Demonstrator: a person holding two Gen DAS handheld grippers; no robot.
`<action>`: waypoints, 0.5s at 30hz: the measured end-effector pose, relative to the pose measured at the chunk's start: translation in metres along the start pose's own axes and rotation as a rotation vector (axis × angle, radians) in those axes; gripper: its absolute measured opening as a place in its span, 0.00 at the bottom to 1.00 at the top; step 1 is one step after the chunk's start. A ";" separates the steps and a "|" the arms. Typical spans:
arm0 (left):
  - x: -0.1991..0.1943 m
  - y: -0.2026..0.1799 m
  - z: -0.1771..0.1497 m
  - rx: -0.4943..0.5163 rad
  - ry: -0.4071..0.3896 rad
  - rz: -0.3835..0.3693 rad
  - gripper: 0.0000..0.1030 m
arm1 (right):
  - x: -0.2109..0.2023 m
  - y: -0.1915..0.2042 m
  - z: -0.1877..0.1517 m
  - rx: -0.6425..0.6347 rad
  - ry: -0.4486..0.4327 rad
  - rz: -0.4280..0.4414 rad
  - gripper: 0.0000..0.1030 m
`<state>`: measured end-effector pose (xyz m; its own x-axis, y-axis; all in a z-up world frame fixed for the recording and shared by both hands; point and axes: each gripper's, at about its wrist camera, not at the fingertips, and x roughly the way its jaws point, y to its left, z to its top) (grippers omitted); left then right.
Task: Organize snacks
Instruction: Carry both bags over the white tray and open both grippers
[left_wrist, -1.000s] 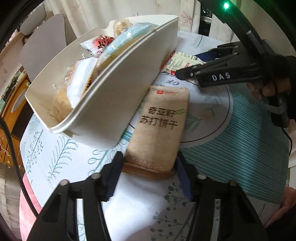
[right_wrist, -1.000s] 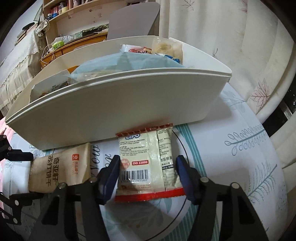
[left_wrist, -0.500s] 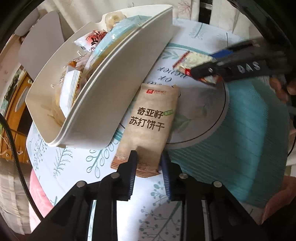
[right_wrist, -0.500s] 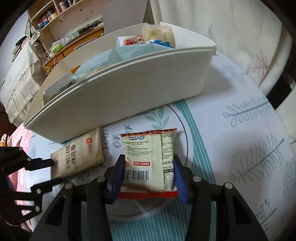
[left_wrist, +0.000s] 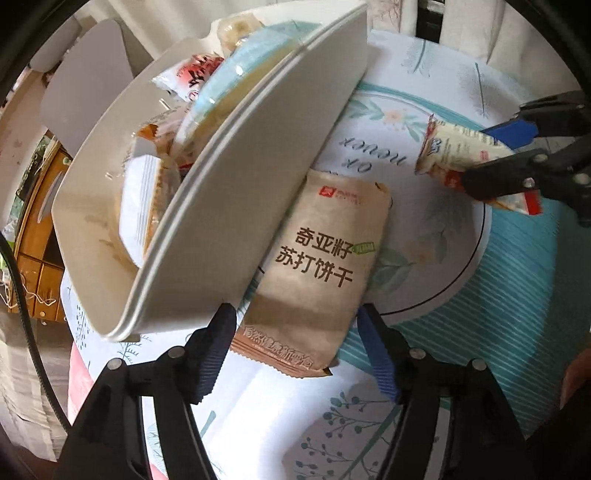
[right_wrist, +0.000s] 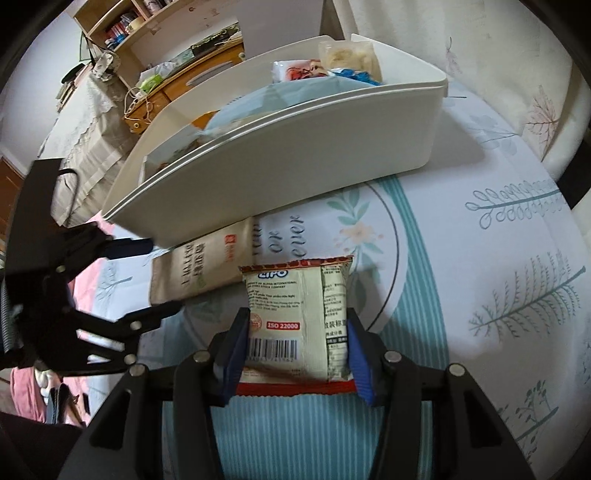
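- While my left gripper (left_wrist: 295, 347) spreads its fingers, the brown cracker packet (left_wrist: 317, 273) lies between them unpinched, on the bench (left_wrist: 517, 295) against the white bin (left_wrist: 258, 184).
- My right gripper (right_wrist: 295, 354) fingers pinch the cream biscuit packet (right_wrist: 295, 317), near side of the snack-filled bin.

The brown cracker packet (right_wrist: 201, 267) lies partly hidden under the white bin (right_wrist: 295, 147).
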<state>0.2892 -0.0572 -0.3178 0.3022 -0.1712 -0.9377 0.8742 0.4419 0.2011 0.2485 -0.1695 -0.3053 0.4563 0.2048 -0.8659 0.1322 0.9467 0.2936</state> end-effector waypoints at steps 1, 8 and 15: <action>0.001 0.001 0.001 -0.004 0.007 -0.011 0.67 | -0.001 0.000 -0.001 0.004 0.003 0.009 0.48; 0.018 0.013 0.012 -0.042 0.057 -0.170 0.85 | -0.002 0.001 -0.004 0.033 0.014 0.049 0.48; 0.027 0.020 0.023 -0.079 0.055 -0.219 0.76 | -0.007 -0.007 -0.001 0.078 -0.006 0.048 0.48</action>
<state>0.3232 -0.0731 -0.3323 0.0853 -0.2234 -0.9710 0.8836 0.4673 -0.0299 0.2435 -0.1776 -0.3015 0.4686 0.2475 -0.8480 0.1786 0.9136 0.3653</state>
